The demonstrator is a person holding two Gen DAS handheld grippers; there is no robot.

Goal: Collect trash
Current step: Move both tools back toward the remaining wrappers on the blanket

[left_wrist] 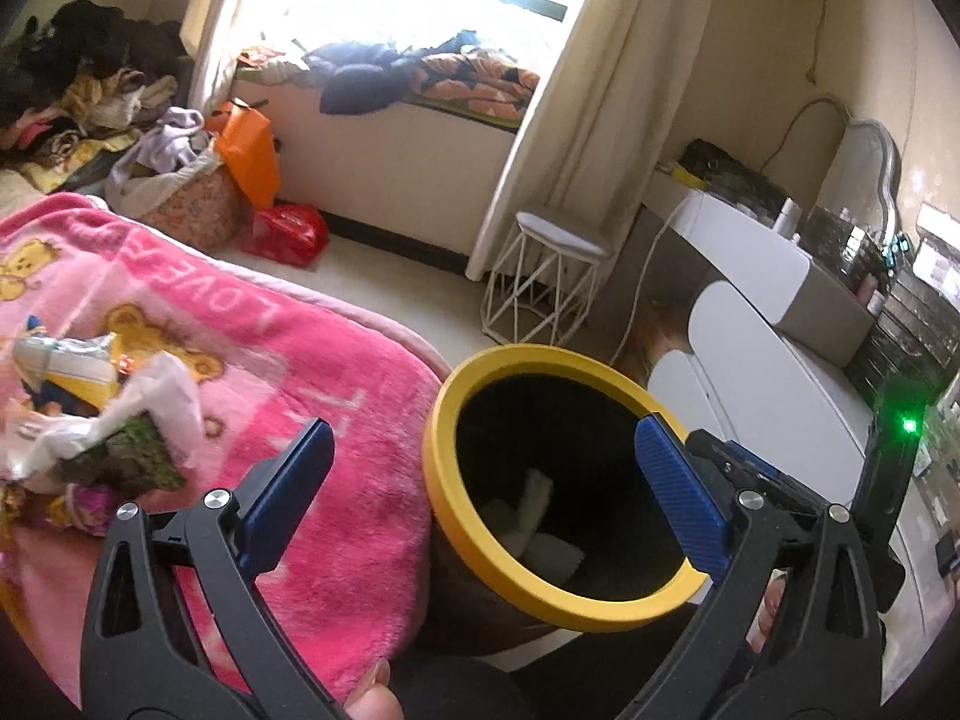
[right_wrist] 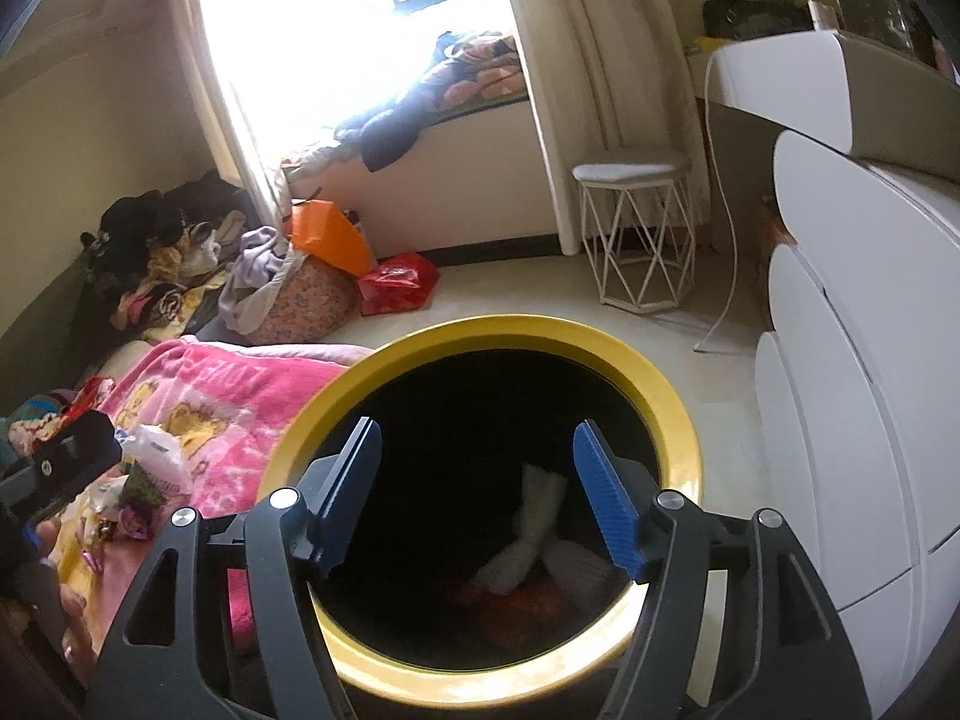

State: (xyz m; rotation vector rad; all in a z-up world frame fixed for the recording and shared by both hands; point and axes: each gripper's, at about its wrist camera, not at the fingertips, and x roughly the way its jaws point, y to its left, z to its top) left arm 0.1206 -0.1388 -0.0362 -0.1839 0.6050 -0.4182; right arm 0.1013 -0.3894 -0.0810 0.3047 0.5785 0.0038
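A round black bin with a yellow rim is stood on the floor just beside the bed, presumably so that litter can be carried from the bedding to its mouth in one short move. The right gripper is held directly over that mouth with its blue-padded fingers spread wide and nothing between them; crumpled white paper and something red are seen lying at the bottom, which suggests a piece has been let go there. The left gripper is likewise held wide and empty, poised between the bin and the fluffy pink teddy-bear blanket. A heap of crumpled wrappers and white plastic is left on that blanket, to the left of the left gripper, and is judged to be the next thing to be collected.
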